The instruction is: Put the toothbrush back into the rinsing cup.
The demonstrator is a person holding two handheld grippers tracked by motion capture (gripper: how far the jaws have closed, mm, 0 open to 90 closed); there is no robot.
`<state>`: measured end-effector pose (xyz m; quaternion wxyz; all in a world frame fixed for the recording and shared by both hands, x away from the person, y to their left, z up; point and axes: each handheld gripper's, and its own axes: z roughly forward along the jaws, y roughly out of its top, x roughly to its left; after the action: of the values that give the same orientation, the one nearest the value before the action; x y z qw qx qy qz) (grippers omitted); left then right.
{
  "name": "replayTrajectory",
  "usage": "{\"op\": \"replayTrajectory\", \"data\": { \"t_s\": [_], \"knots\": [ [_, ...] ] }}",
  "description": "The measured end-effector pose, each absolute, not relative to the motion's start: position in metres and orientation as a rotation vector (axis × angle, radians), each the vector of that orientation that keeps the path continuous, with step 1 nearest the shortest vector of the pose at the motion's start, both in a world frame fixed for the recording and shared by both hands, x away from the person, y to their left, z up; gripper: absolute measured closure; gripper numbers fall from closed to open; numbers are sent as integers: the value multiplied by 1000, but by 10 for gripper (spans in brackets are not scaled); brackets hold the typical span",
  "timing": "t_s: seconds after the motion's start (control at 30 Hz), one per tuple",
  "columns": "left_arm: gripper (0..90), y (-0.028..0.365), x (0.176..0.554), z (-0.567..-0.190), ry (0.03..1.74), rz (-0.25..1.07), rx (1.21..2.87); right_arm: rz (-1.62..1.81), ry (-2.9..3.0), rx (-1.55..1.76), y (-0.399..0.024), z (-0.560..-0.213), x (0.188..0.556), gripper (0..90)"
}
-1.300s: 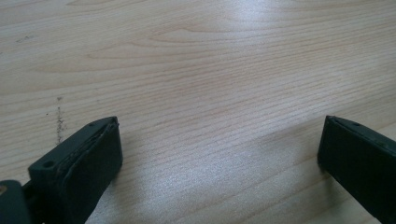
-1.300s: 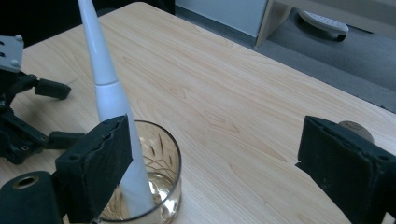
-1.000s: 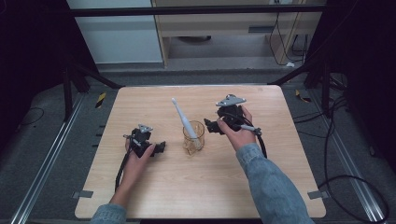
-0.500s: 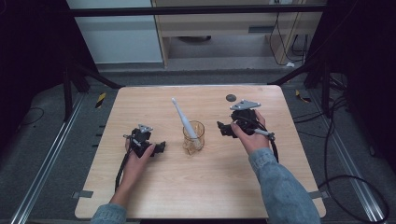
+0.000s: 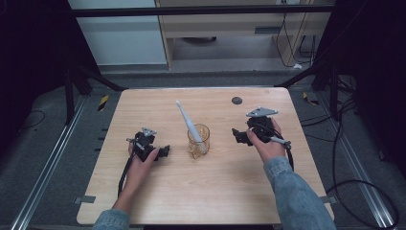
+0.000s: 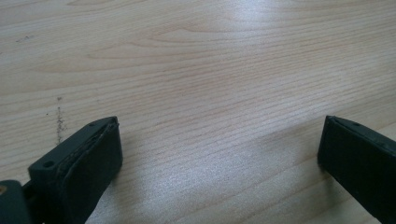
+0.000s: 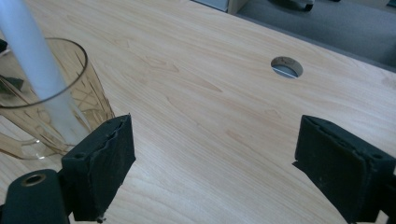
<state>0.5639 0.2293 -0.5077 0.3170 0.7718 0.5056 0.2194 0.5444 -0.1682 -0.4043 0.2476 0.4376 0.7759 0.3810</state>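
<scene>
High view, big to small: table (image 5: 158,201) w/ the glass cup (image 5: 198,140) near the middle, white toothbrush (image 5: 188,122) standing in it, leaning up and away to the left. My arms come in from the bottom, one either side of the cup.

What's changed: my right gripper (image 5: 242,137) was up close to the cup's right side a sec ago, now it's pulled off to the right and a bit nearer me, well apart from the cup. Cup + brush haven't shifted. Left gripper (image 5: 165,152) hasn't budged, parked on the table left of the cup, jaws aimed at it.

Right gripper view: jaws wide, nothing between them but bare wood. Cup (image 7: 44,100) sits off past my left-hand pad (image 7: 100,170), brush handle (image 7: 35,60) running up out of it, and the cable hole (image 7: 286,66) in the table is further out ahead.

Left gripper view: jaws wide too, gripper (image 6: 219,154) over plain table (image 6: 201,70), nothing held.

My read: brush is in the cup and both grippers are empty and clear of it, so the drop-in looks done. Right hand backing off = retreat, not a new reach. If more's wanted, I'd have to come back in from the right; cup's light glass, easy to knock w/ a wide jaw, so go slow.
</scene>
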Motion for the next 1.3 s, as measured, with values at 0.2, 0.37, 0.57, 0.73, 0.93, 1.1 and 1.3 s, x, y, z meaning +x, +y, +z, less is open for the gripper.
{"op": "replayTrajectory", "data": {
  "t_s": [0.2,0.37,0.57,0.73,0.93,1.1,1.3],
  "knots": [
    [0,229,564,-508,1330,578,2032,1016,2114,1216,-180,-411,541,114],
    [0,229,564,-508,1330,578,2032,999,2099,1246,-192,-415,535,125],
    [0,229,564,-508,1331,578,2032,982,2093,1276,-204,-422,531,124],
    [0,229,564,-508,1330,578,2032,974,2090,1299,-210,-427,528,125],
    [0,229,564,-508,1332,577,2031,959,2087,1324,-218,-434,526,124],
    [0,229,564,-508,1331,578,2031,934,2087,1346,-224,-443,526,143],
    [0,229,564,-508,1331,578,2031,900,2097,1358,-230,-453,529,158]
  ]
}}
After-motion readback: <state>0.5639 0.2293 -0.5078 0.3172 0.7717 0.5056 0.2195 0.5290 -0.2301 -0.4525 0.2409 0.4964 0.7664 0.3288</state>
